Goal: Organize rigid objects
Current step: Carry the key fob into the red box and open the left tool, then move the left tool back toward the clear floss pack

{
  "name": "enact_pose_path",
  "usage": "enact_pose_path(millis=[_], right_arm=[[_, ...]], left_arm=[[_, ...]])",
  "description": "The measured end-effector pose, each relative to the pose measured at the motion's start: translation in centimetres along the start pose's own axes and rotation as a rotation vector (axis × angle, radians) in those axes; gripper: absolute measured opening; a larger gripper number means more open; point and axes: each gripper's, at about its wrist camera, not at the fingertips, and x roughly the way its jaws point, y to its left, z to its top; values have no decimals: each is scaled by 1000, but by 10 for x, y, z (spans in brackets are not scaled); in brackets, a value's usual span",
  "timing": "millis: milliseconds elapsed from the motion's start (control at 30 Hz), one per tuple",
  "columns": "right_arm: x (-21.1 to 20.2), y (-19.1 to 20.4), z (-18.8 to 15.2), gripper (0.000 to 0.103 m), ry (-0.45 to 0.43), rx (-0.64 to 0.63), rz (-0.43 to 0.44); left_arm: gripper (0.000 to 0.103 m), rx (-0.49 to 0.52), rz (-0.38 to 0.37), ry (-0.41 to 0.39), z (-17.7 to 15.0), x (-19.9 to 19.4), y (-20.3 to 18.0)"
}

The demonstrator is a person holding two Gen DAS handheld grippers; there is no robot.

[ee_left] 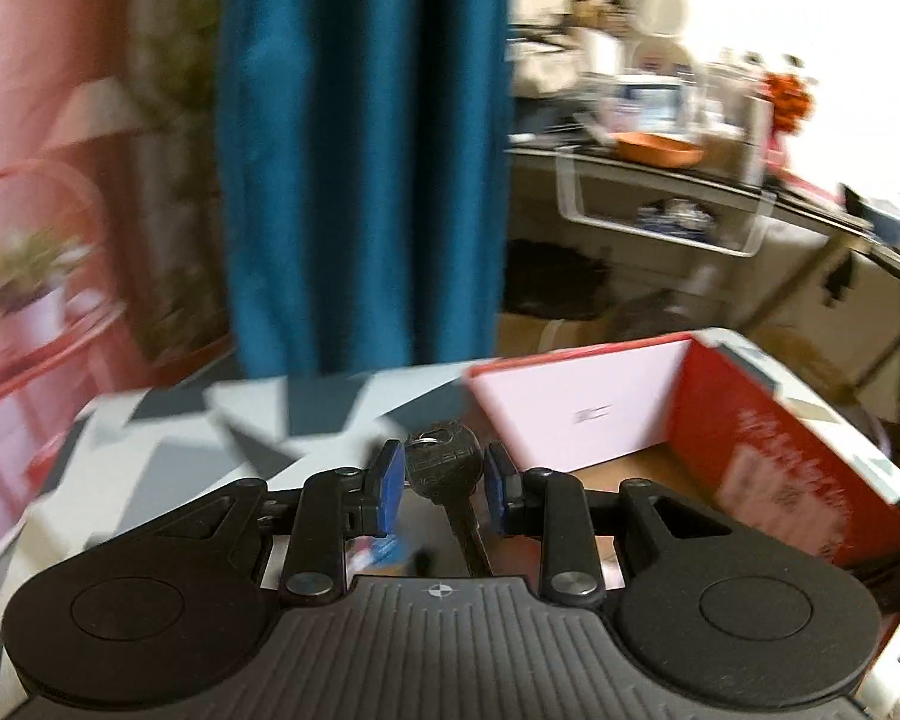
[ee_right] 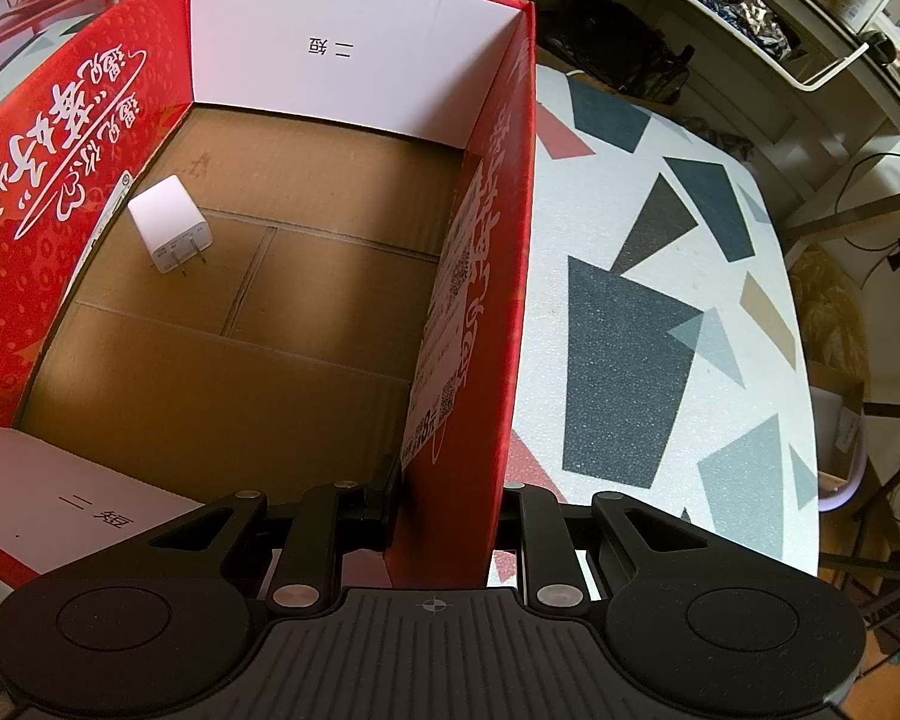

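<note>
**Key carried at the box, box wall steadied**

While the left-wrist view is smeared by blur, a dark key is seen held between the blue pads of the left gripper, bow at 12 o'clock, blade running back toward 6 o'clock under the gripper body. The jaws are narrowed to the width of the bow; whether both pads press it firmly cannot be told, though it is judged to be gripped. A split ring is seen at the bow's top.

The red cardboard box is found at 2 o'clock from the left gripper, on the patterned table. In the right-wrist view, the box's right-hand wall is straddled and apparently pinched by the right gripper, jaws part-closed to the wall's thickness. A white plug adapter is noted on the box floor, at 10 o'clock, near the left wall.

Handling, as judged: the key is light, stiff, thin and smooth metal, easily twisted out of a loose pinch. The broad flat bow is considered the better hold. The box wall is thin card and would buckle if squeezed hard.
</note>
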Motion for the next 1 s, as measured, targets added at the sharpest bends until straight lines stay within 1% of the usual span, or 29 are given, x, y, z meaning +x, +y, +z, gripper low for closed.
enact_pose_path(millis=[67, 200, 300, 367, 467, 633, 700, 800, 833, 900, 1000], right_arm=[[0, 0, 0, 19, 1, -1, 0], [0, 1, 0, 19, -1, -7, 4], [0, 0, 0, 19, -2, -14, 6], [0, 0, 0, 19, -3, -18, 6], [0, 0, 0, 19, -4, -20, 9], [0, -1, 0, 18, -7, -23, 13], [-1, -1, 0, 18, -7, -24, 15], [-1, -2, 0, 18, -7, -24, 20], [-1, -2, 0, 18, -7, -24, 22], [-1, -2, 0, 18, -8, -24, 24], [-2, -2, -1, 17, -10, -23, 27]], left_arm=[[30, 53, -39, -8, 10, 12, -14], [30, 103, -89, 18, 21, 42, -33], [30, 166, -99, 33, 23, 59, -42], [30, 209, -107, 76, 20, 71, -48], [30, 247, -90, 120, 15, 89, -52], [30, 265, -110, 147, 14, 103, -52], [31, 269, -123, 144, 16, 106, -53], [31, 271, -121, 133, 18, 101, -52], [32, 263, -121, 130, 19, 98, -50], [37, 236, -117, 117, 22, 92, -43], [38, 189, -105, 90, 26, 79, -27]])
